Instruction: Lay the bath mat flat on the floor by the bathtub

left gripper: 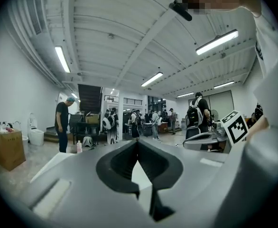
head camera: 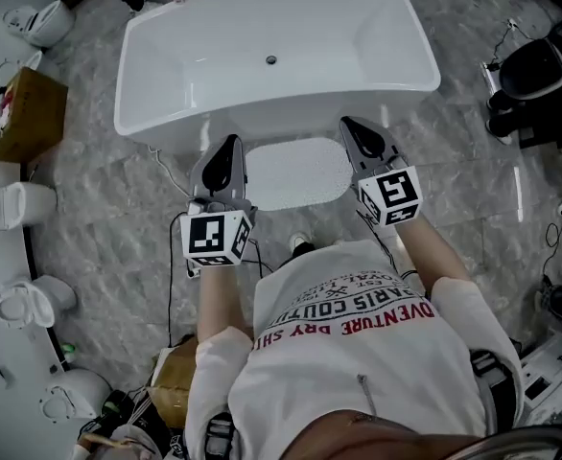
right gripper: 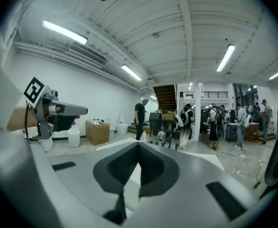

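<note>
Your white rounded-rectangle bath mat (head camera: 295, 172) lies flat on the grey marble floor (head camera: 118, 218) at 12 o'clock. Its long axis runs 9-to-3 along the white bathtub (head camera: 262, 115). Left gripper (head camera: 231, 144) and right gripper (head camera: 350, 125) flank it equally, jaws closed on nothing.

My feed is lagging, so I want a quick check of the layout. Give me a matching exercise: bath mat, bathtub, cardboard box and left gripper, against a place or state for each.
1 bath mat
2 bathtub
3 cardboard box
4 left gripper

A shut, nothing between its jaws
B far left, near the toilets
C flat on the floor, beside the tub's near side
D white, with a drain in its bottom

Pairs: 1-C, 2-D, 3-B, 4-A
</note>
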A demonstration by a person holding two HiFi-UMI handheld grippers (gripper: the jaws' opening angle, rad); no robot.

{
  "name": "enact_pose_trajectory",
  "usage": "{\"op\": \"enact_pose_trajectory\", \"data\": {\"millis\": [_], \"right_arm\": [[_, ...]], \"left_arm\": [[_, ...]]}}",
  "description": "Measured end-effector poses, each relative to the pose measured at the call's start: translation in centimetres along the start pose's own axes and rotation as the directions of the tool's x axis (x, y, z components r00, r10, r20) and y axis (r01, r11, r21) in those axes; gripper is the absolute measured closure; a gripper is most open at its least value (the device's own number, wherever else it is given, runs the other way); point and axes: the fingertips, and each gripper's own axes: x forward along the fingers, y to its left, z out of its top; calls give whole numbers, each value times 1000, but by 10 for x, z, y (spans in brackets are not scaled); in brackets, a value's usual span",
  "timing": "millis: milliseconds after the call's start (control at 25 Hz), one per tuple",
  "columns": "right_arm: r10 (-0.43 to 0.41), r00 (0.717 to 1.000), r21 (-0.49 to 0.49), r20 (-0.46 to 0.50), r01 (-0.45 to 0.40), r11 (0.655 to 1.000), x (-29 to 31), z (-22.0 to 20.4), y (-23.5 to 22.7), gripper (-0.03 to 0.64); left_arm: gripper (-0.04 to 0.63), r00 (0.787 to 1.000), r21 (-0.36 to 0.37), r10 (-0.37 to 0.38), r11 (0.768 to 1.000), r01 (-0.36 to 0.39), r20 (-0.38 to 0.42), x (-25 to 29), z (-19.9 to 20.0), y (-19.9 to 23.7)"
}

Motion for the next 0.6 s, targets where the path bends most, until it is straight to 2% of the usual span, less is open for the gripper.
{"op": "enact_pose_trajectory", "data": {"millis": [120, 200, 320, 600], "right_arm": [[35, 999, -28, 33, -34, 999, -17, 23, 3, 607], [49, 997, -28, 63, -48, 998, -25, 39, 3, 608], [39, 994, -41, 105, -35, 999, -33, 58, 2, 609], [9, 987, -32, 162, -4, 999, -51, 73, -1, 609]], "left_arm": [[583, 999, 8, -6, 1000, 6, 39, -10, 33, -14], [583, 999, 27, -16, 1000, 15, 35, -12, 45, -21], [583, 999, 63, -37, 997, 36, 19, -15, 51, -28], [583, 999, 43, -22, 999, 21, 24, -24, 51, -33]]}}
